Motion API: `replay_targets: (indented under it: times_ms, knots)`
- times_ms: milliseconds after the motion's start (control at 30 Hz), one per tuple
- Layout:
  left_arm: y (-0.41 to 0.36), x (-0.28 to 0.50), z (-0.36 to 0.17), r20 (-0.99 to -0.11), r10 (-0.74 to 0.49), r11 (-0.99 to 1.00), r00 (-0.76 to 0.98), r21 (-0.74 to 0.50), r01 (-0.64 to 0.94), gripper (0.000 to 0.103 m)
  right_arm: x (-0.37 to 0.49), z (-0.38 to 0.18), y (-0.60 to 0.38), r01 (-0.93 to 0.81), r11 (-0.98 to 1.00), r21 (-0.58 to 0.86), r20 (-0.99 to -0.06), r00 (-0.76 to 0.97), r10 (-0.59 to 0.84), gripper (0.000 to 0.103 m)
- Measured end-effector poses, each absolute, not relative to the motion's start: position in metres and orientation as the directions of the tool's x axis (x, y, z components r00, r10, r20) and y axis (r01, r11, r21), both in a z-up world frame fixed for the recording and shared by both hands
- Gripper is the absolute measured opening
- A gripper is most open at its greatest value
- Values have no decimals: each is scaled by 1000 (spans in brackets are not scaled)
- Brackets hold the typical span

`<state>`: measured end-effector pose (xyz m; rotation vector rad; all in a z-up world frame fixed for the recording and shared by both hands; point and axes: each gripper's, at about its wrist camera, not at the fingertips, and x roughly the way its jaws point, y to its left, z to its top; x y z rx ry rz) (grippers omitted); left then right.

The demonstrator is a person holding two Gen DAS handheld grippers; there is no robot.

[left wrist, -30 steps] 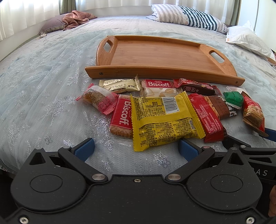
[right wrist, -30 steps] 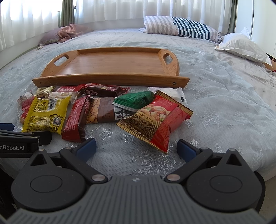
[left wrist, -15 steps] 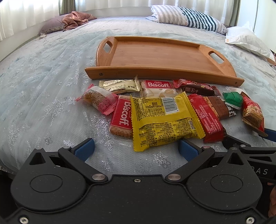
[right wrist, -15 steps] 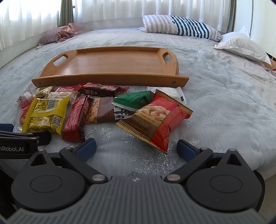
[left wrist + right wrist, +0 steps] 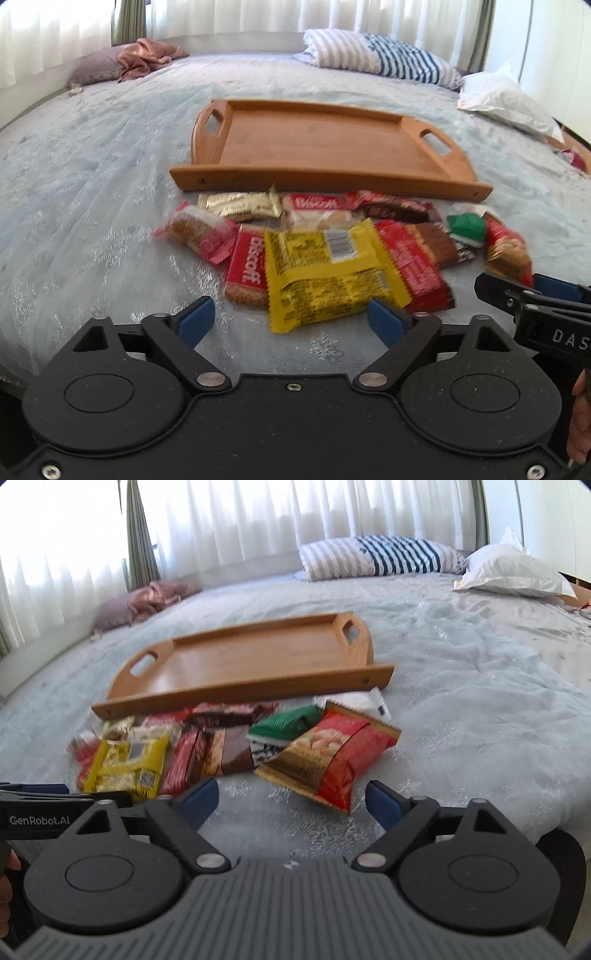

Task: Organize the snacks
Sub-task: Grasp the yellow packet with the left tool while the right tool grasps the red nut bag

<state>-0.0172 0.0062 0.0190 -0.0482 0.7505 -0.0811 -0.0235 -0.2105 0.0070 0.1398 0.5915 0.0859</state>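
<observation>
"GenRobot.AI" tool (image 5: 37, 812) beside Biscoff packet (image 5: 246, 264)

left black two-finger gripper with blue pads (image 5: 291, 321): tilted downward, jaws closing, nothing between the pads | right grey-bodied two-finger gripper with blue pads (image 5: 291, 801): tilted downward, jaws closing, nothing between the pads | the two grippers side by side, each showing at the edge of the other's view

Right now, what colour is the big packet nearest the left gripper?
Yellow with black print, on the big packet; clearest in the left wrist view.
</observation>
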Motion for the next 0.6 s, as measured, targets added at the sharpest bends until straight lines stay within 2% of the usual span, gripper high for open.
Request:
replay_targets:
  times_ms: [100,267,600]
  knots:
    - [5,-20,27,-658,-113,993,745,-88,72,80,-24,11,-215,-13,986,165,-529,842,100,84]
    - [-2,-17,32,-635,-134,990,761,-112,81,88,-16,12,-216,26,991,134,-528,848,49,84]
    - [-17,-1,20,-641,-91,995,762,-87,46,88,-6,11,-207,47,997,68,-506,863,-6,85]
